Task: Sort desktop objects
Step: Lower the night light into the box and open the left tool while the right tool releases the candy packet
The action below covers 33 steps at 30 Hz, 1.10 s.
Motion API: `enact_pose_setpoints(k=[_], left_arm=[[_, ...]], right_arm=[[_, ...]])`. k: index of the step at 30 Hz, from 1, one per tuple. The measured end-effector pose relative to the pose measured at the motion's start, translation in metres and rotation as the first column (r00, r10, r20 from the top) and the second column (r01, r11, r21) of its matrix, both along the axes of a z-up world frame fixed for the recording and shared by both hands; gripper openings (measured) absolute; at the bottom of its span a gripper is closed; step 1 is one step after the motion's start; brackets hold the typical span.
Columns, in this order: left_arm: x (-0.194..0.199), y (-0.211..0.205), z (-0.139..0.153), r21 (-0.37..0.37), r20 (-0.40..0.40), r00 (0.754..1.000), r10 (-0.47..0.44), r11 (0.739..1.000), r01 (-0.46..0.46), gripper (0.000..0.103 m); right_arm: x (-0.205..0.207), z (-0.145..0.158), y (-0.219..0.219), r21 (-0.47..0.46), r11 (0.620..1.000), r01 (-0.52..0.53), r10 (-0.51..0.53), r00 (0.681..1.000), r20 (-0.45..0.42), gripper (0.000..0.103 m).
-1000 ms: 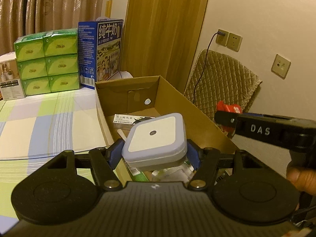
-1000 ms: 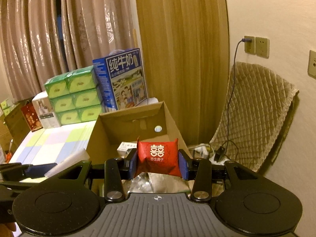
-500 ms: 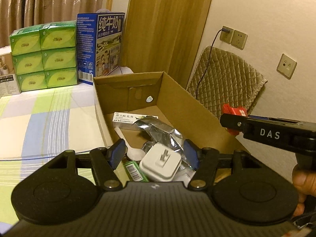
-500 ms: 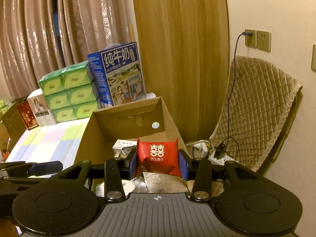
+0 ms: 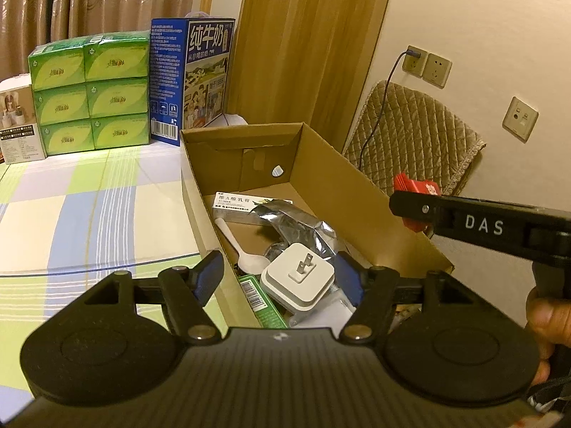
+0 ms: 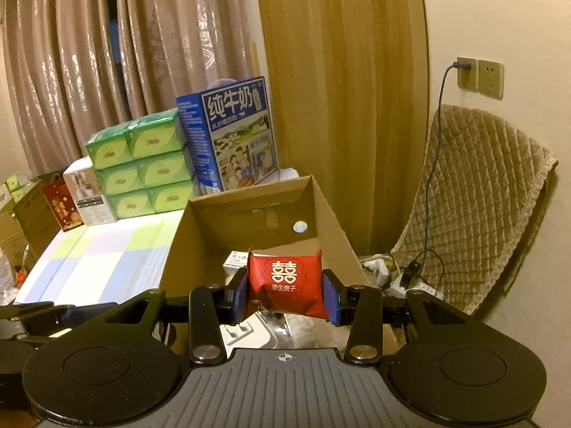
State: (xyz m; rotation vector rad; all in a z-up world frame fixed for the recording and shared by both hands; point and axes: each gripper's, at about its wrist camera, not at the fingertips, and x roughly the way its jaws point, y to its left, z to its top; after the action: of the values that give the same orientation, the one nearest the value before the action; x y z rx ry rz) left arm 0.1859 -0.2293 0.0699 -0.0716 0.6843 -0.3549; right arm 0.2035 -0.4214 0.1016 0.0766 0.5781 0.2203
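Observation:
My left gripper (image 5: 280, 273) stands open above the near end of the cardboard box (image 5: 342, 185). The white plug adapter (image 5: 298, 280) lies prongs up inside the box, free of the blue pads, among a white spoon (image 5: 246, 255), a foil pouch (image 5: 299, 224), an ointment carton (image 5: 246, 205) and a green packet (image 5: 255, 297). My right gripper (image 6: 285, 294) is shut on a red candy packet (image 6: 285, 281) with a white double-happiness mark, held over the box (image 6: 264, 217). From the left wrist view that gripper's finger (image 5: 474, 223) reaches in over the box's right wall with the packet (image 5: 415, 187) at its tip.
The box sits at the right edge of a checked tablecloth (image 5: 89, 214). Green tissue packs (image 5: 89, 96), a blue milk carton (image 5: 192, 78) and a white box (image 5: 18, 125) line the back. A quilted chair (image 6: 474, 196), sockets and cables lie right of the box.
My left gripper opened and let go of the white adapter, which dropped into the box and flipped prongs up. The right gripper, still holding the red packet, moved closer over the box.

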Motion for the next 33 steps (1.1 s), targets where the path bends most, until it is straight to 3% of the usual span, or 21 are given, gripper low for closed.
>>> enact_pose_setpoints(k=[9, 11, 12, 13, 18, 25, 33], left_arm=[[-0.003, 0.009, -0.001, -0.011, -0.007, 1.0, 0.017, 1.0, -0.017, 0.071], [-0.005, 0.014, -0.001, -0.017, -0.008, 1.0, 0.029, 0.999, -0.029, 0.078], [-0.006, 0.017, -0.002, -0.019, -0.008, 0.999, 0.038, 0.999, -0.039, 0.079], [-0.008, 0.021, -0.002, -0.02, -0.009, 0.999, 0.045, 0.999, -0.046, 0.079], [-0.018, 0.035, -0.007, -0.024, -0.022, 0.996, 0.087, 0.996, -0.088, 0.085], [-0.037, 0.042, -0.008, 0.004, -0.007, 0.991, 0.131, 0.991, -0.131, 0.1], [-0.065, 0.037, -0.001, 0.033, 0.01, 0.986, 0.168, 0.985, -0.168, 0.101]], right_arm=[[0.006, 0.001, 0.006, 0.029, 0.999, -0.034, 0.034, 0.999, 0.007, 0.04], [0.011, -0.001, 0.007, 0.068, 0.995, -0.07, 0.07, 0.998, 0.001, 0.055], [0.013, -0.001, 0.007, 0.077, 0.995, -0.07, 0.07, 0.998, 0.005, 0.069], [0.014, 0.0, 0.008, 0.08, 0.995, -0.067, 0.066, 0.998, 0.009, 0.073], [0.011, -0.001, 0.004, 0.094, 0.994, -0.051, 0.05, 0.999, 0.015, 0.077], [-0.009, 0.0, -0.008, 0.108, 0.994, -0.005, 0.004, 1.0, 0.01, 0.097], [-0.046, 0.006, -0.021, 0.081, 0.997, 0.011, -0.011, 1.0, -0.008, 0.101]])
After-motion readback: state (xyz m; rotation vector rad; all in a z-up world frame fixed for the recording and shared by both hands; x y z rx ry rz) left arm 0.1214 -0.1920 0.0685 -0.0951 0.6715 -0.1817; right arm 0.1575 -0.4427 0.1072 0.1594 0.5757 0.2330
